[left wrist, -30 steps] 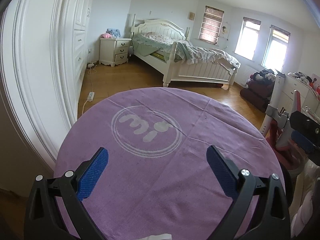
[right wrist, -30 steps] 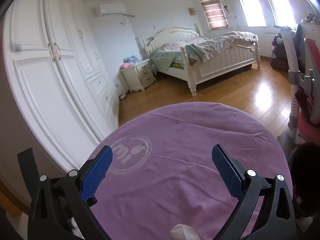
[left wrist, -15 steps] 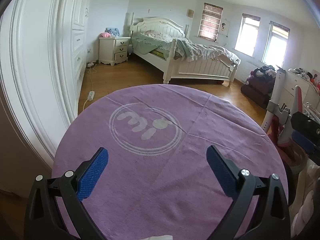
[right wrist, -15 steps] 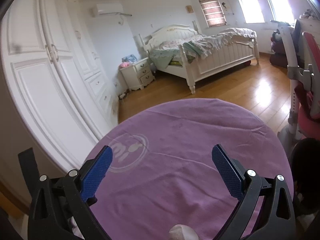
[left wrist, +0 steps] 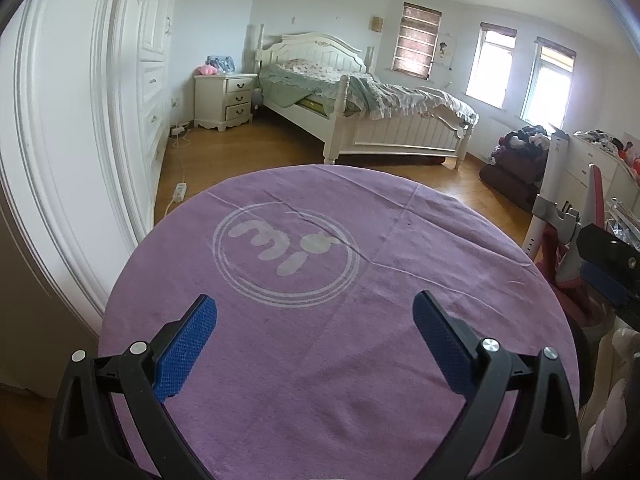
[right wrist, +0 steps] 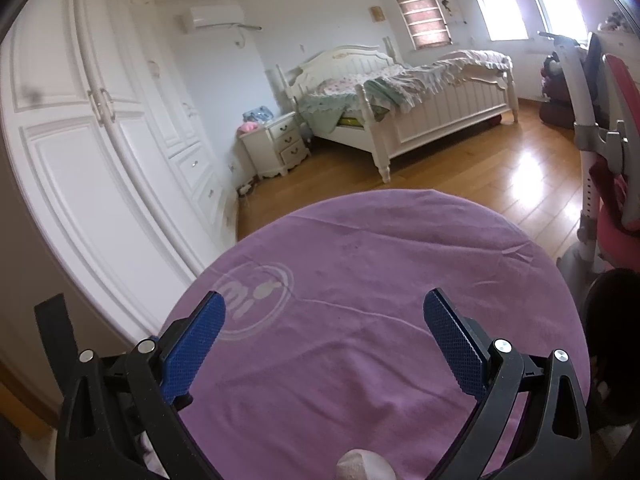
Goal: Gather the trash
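Below the right gripper (right wrist: 324, 336) — white crumpled trash (right wrist: 362, 465), between wide-spread fingers (right wrist: 196, 344).

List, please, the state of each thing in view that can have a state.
Left hand-held gripper: open, empty.
Right hand-held gripper: open, empty.
Purple cloth: spread over the round table, slightly creased.
Bed: unmade.
Wardrobe doors: closed.
Nightstand drawers: closed.

Round table under a purple cloth (left wrist: 320, 360) with a pale circular logo (left wrist: 286, 254). Beyond it, wooden floor (right wrist: 460, 184) and a white bed (left wrist: 360, 120), bedding rumpled. White nightstand (left wrist: 226, 100) just beside the headboard. White wardrobe (right wrist: 100, 152) along the left wall. Air conditioner (right wrist: 212, 16) high on the wall. Bright windows (left wrist: 490, 68).
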Available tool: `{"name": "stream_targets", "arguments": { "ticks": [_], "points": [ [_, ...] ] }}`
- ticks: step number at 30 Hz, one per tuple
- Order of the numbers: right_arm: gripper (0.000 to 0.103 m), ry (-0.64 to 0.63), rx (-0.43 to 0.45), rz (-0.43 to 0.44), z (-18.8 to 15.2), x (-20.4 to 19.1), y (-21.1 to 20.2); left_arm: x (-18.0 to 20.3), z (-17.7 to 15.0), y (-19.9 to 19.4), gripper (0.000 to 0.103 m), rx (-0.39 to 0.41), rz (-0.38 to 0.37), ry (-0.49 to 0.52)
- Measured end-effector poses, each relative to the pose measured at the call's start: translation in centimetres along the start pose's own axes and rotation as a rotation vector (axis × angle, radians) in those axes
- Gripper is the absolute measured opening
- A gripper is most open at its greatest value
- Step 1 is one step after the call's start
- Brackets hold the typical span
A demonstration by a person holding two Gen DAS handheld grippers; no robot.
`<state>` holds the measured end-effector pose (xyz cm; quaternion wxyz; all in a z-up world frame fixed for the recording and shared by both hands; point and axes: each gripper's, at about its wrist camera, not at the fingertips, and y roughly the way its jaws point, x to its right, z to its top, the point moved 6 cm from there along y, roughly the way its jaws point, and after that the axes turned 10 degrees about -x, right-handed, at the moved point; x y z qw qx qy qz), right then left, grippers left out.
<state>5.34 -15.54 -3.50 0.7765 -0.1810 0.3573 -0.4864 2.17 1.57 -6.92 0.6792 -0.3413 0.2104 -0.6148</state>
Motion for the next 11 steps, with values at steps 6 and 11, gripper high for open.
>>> {"name": "stream_targets", "arguments": {
  "ticks": [6, 11],
  "points": [
    [0.098, 0.006, -0.005, 0.002, -0.1, 0.15, 0.31, -0.13, -0.07, 0.24, 0.098, -0.008, 0.0, 0.0],
    [0.098, 0.01, -0.008, 0.004, -0.07, 0.47, 0.39, -0.06, -0.13, 0.32, 0.098, -0.014, 0.0, -0.001]
  ]
}}
